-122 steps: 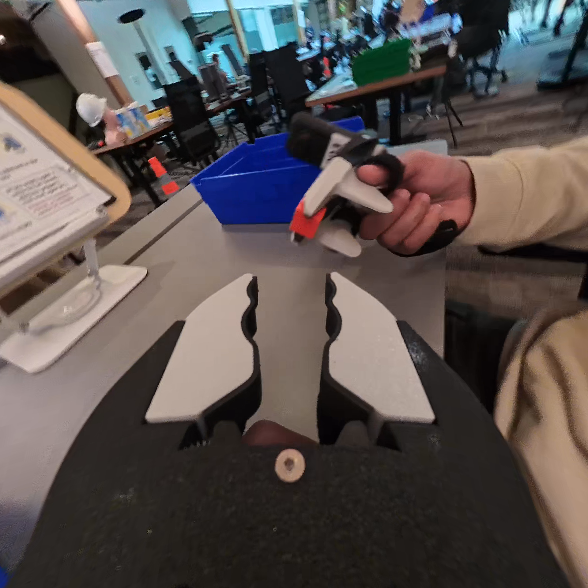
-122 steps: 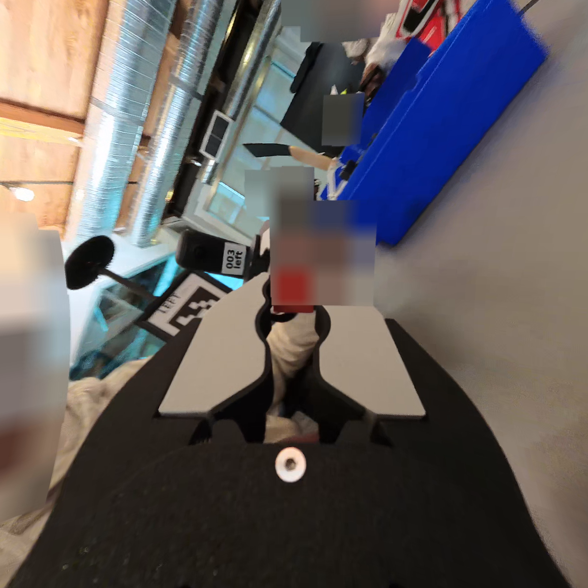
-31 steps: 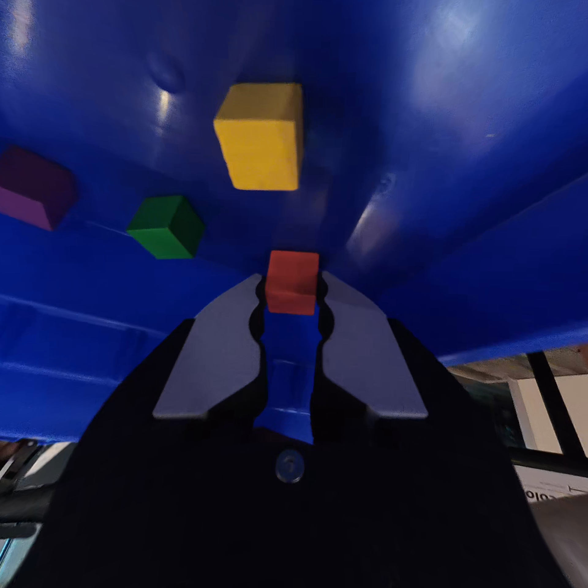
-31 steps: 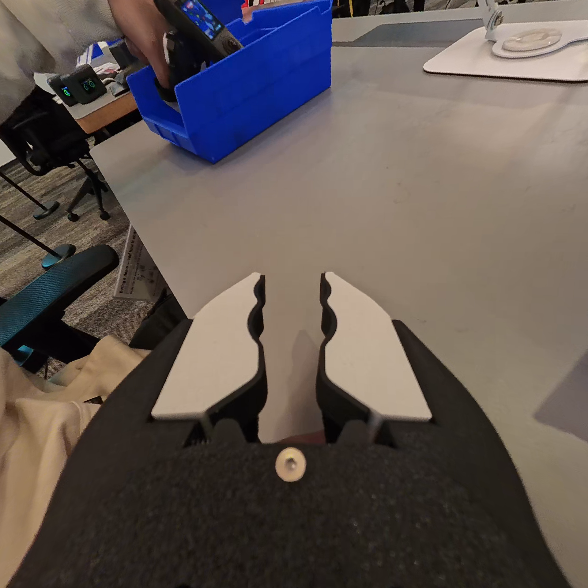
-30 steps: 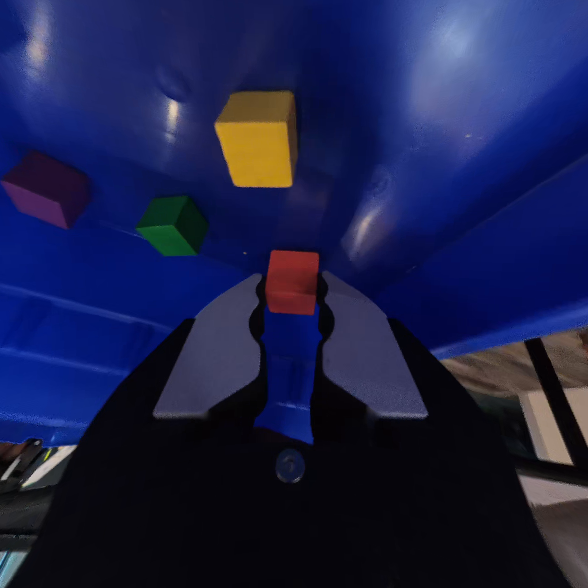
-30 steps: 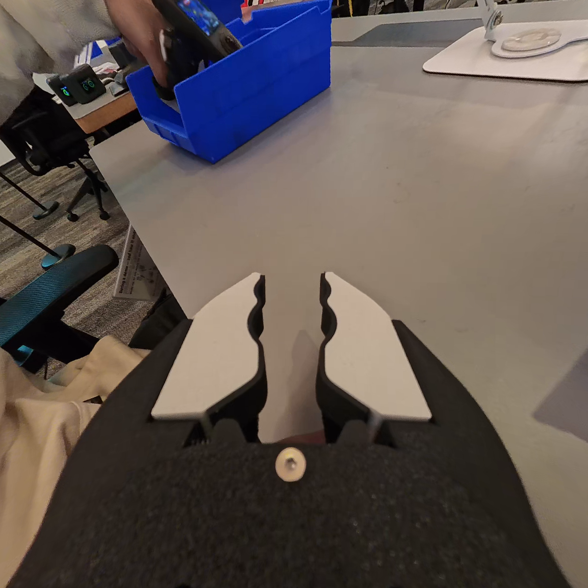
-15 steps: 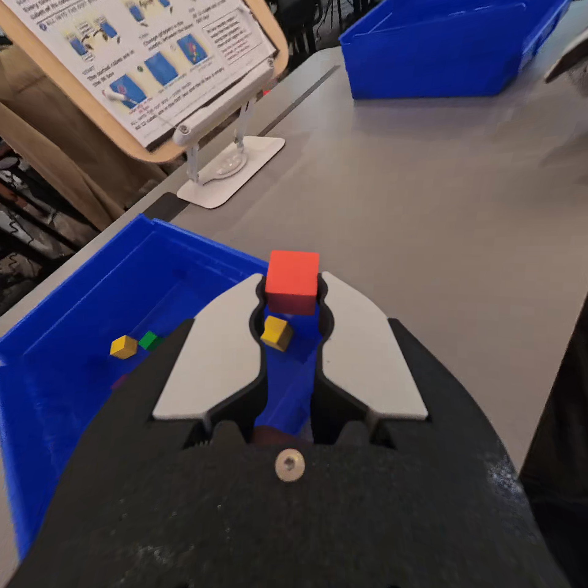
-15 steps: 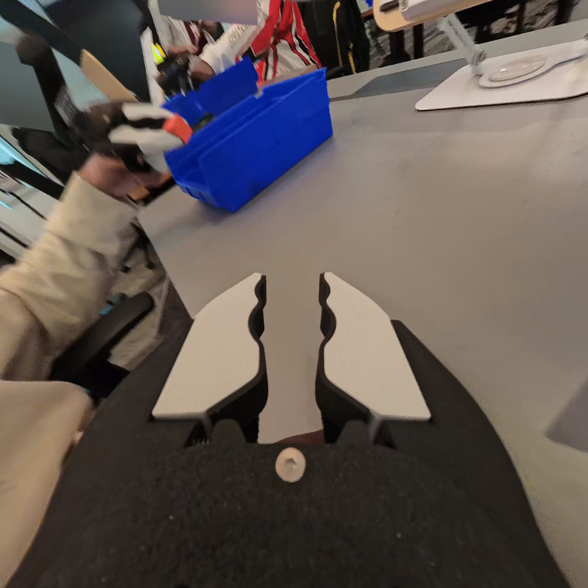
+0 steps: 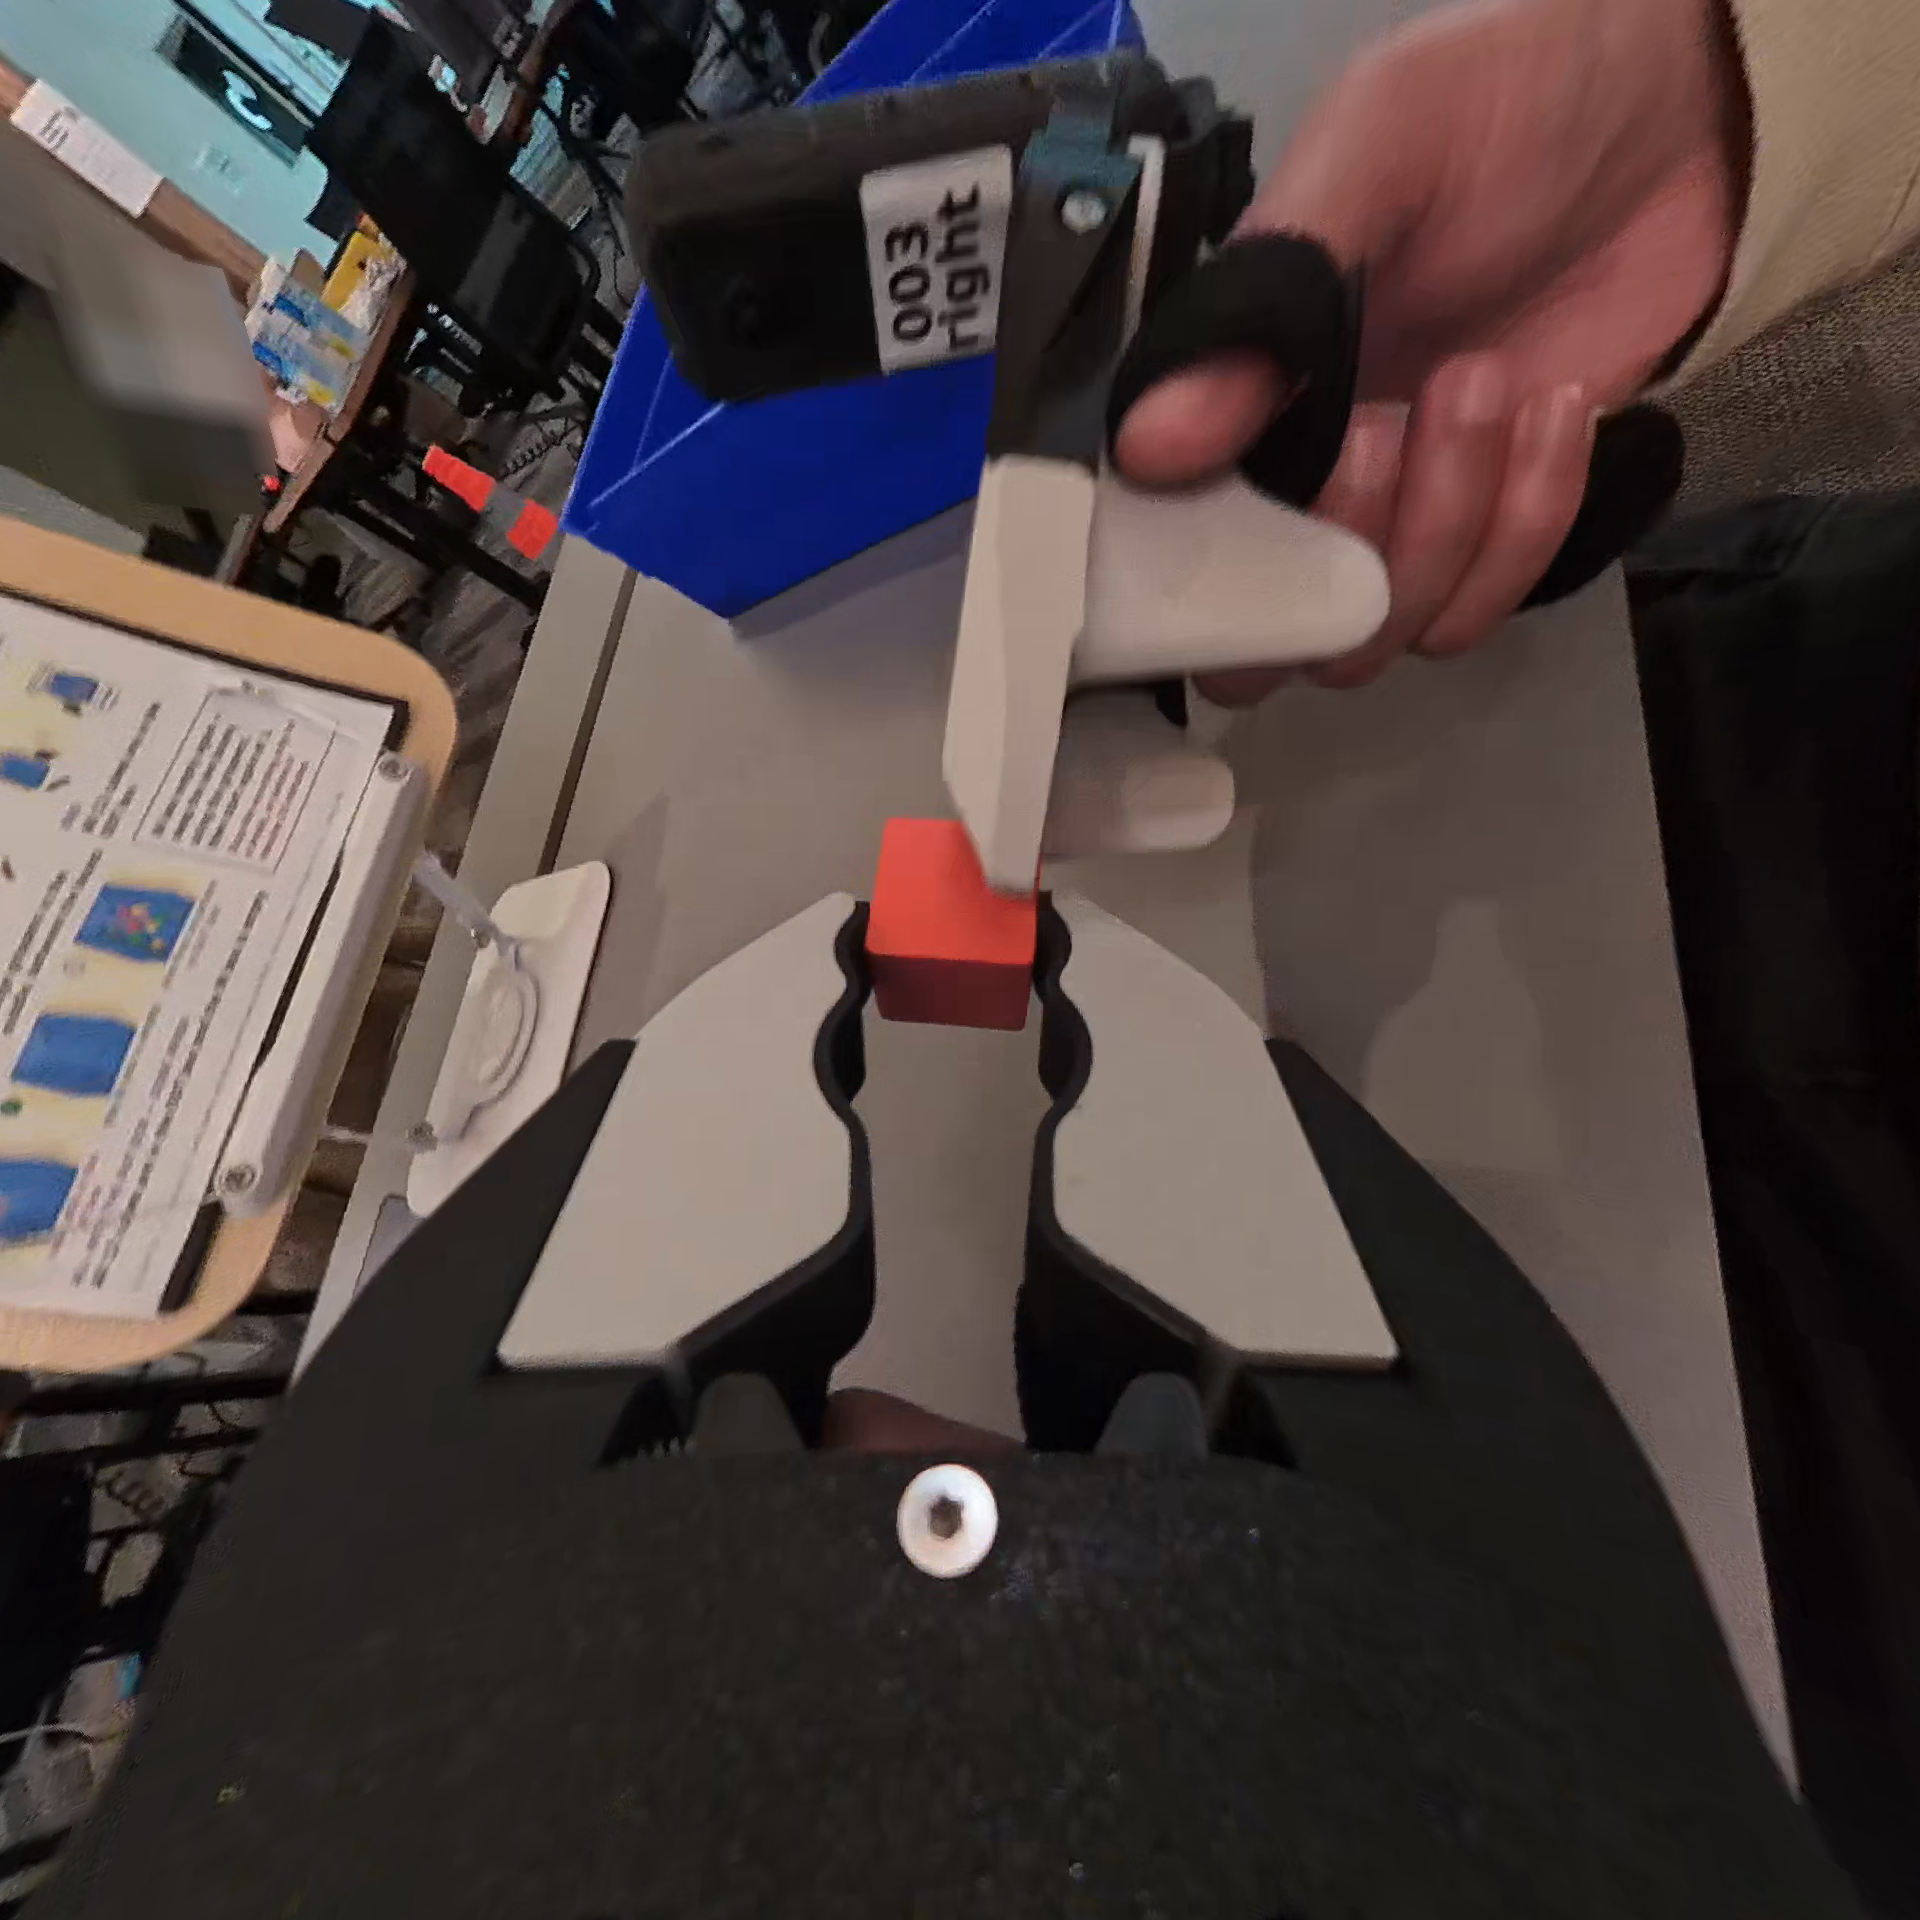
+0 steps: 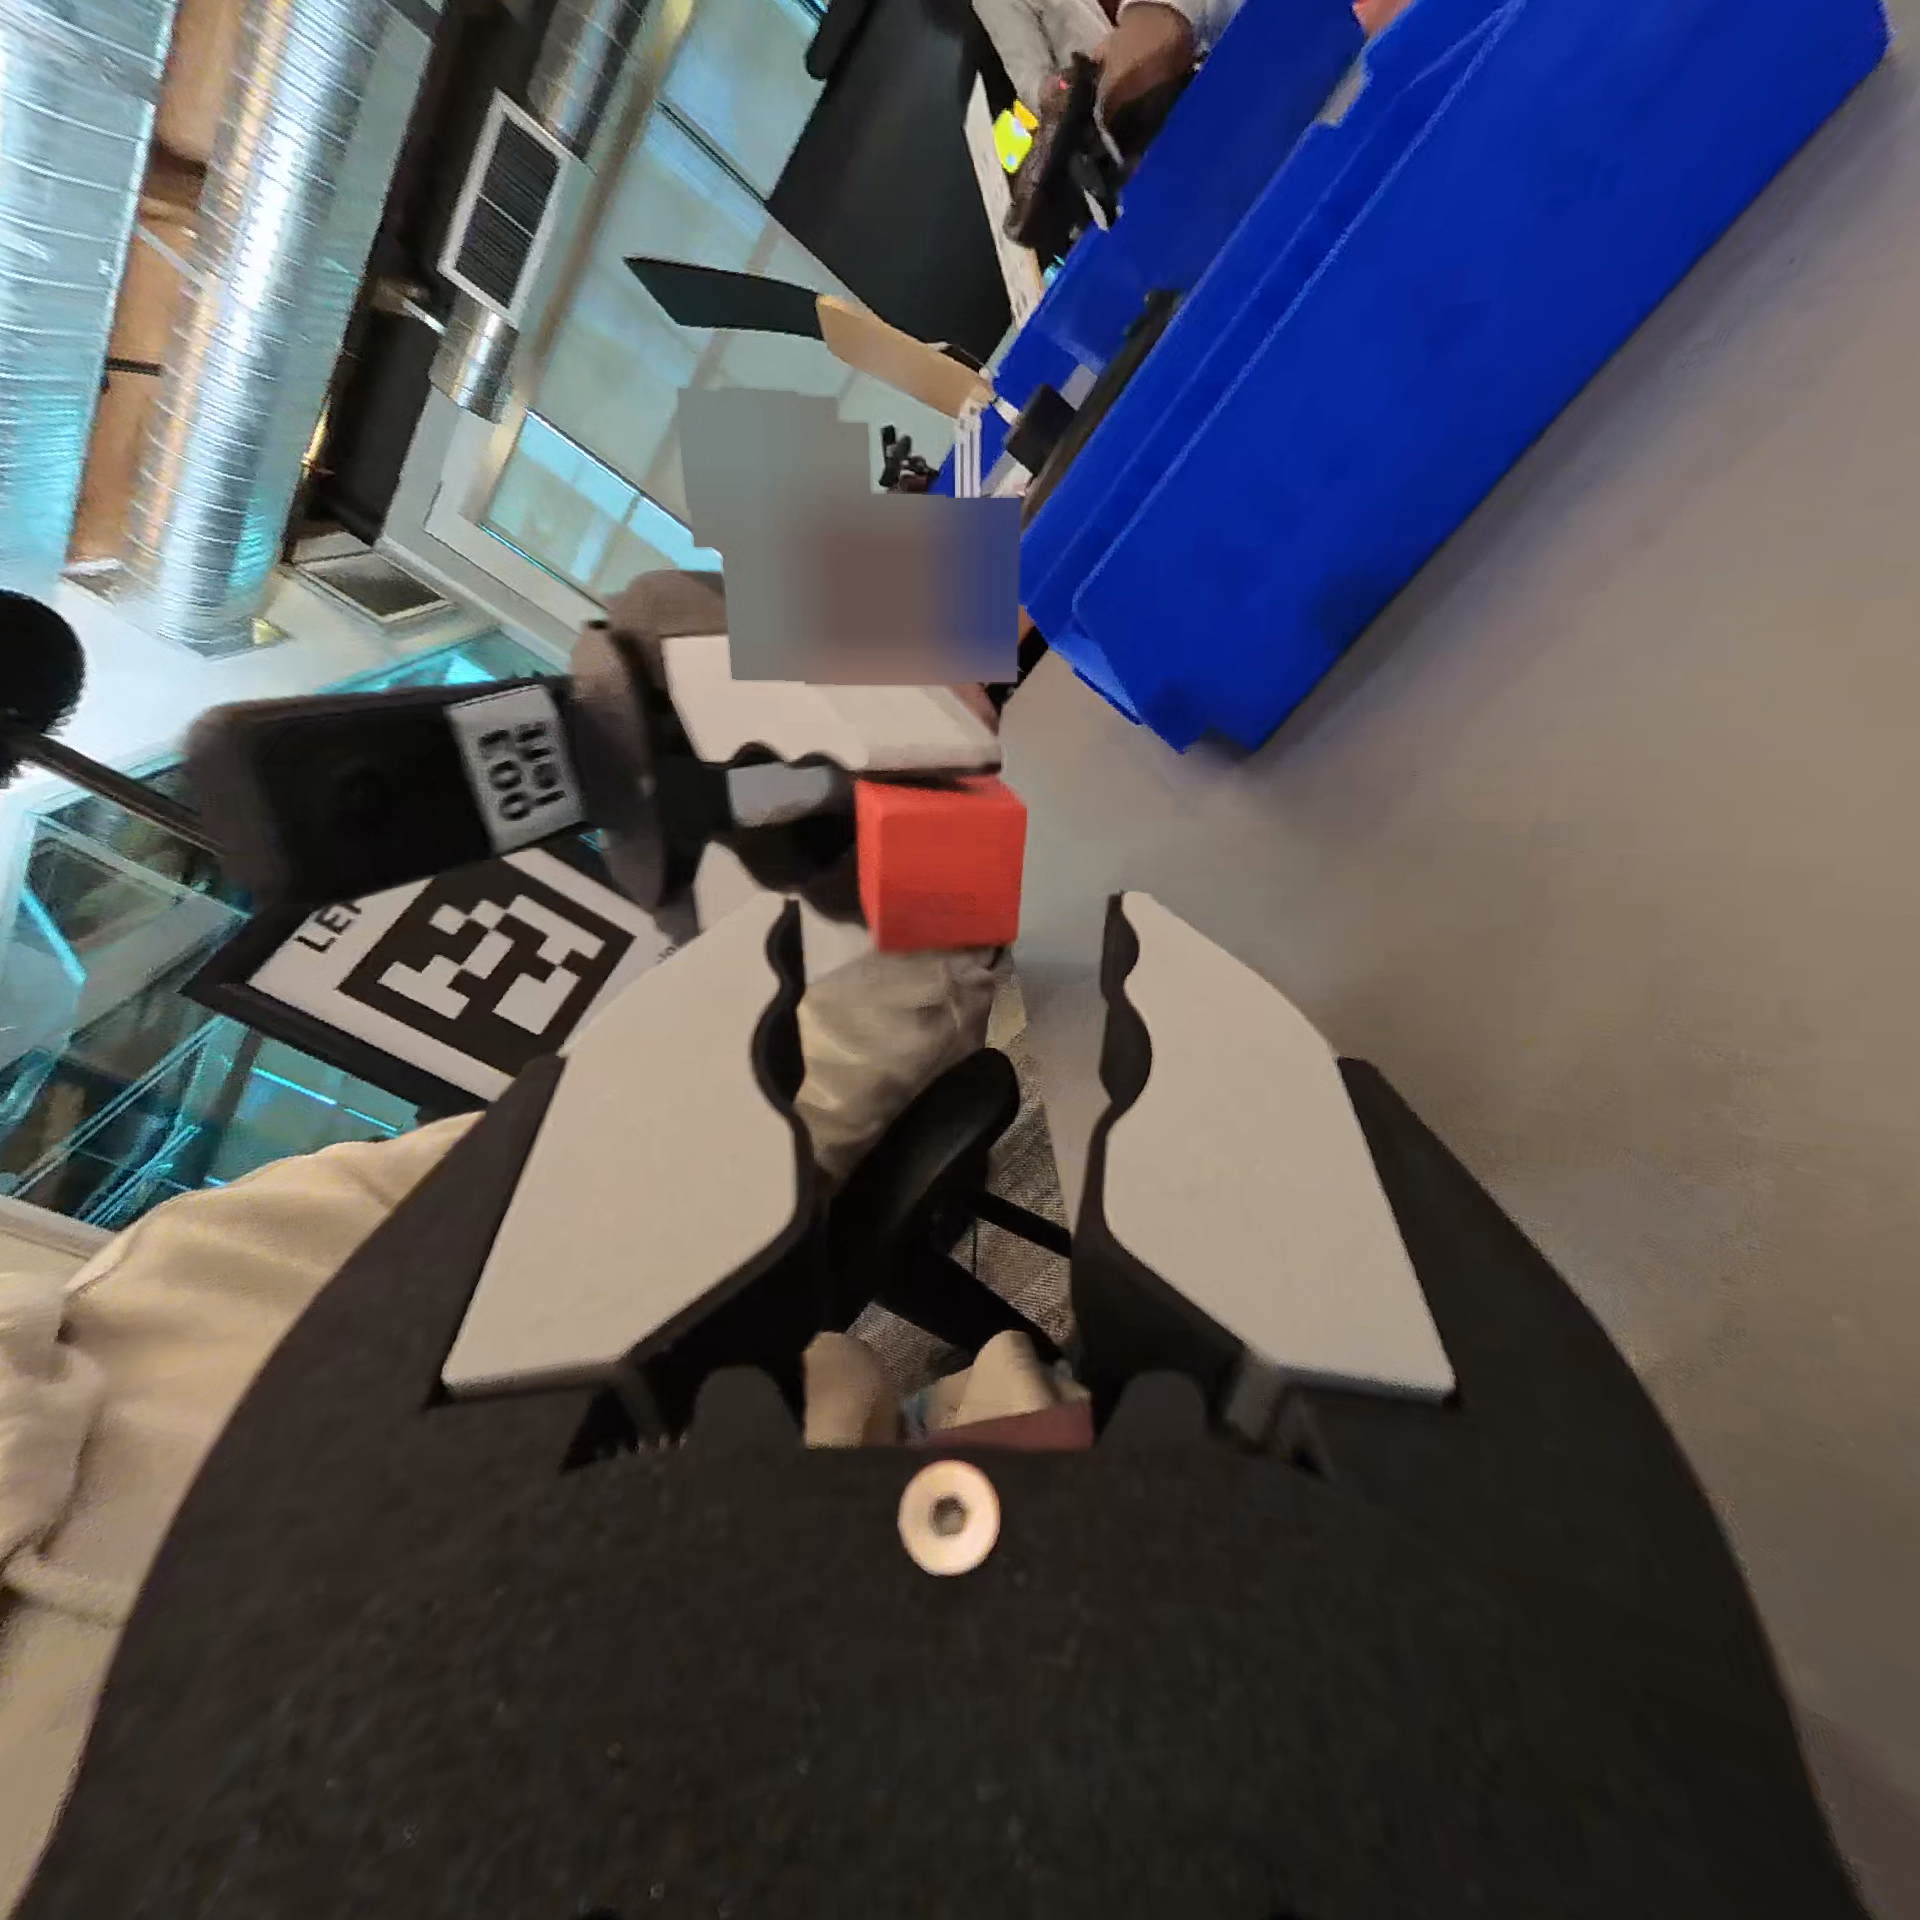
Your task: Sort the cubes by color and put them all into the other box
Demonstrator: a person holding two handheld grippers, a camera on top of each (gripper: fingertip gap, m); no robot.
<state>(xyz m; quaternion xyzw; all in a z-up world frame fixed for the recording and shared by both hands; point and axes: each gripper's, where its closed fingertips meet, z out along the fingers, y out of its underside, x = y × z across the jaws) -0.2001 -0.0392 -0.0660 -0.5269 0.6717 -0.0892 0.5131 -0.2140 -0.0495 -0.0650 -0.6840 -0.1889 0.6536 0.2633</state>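
Note:
My left gripper (image 9: 951, 909) is shut on a red cube (image 9: 951, 951) and holds it above the grey table (image 9: 1403, 1039). My right gripper (image 9: 1081, 842), held by a hand, reaches in from the upper right; one white finger (image 9: 1003, 675) touches the cube's top right corner. In the right wrist view the right gripper (image 10: 951, 920) is open, and the red cube (image 10: 940, 862) sits just beyond its fingertips, held by the left gripper (image 10: 873, 790). A blue box (image 9: 790, 457) stands at the table's far end. Another blue box (image 10: 1455, 364) shows in the right wrist view.
An instruction board (image 9: 156, 935) on a white stand (image 9: 520, 997) is at the table's left edge. A person's hand (image 9: 1507, 312) and cream sleeve fill the upper right. Office desks and chairs lie beyond the table. Left and right tips are no more than a few centimetres apart.
My left gripper has swung with the red cube from above the box of cubes to over the table. My right gripper has turned, opened wider and come up to the cube.

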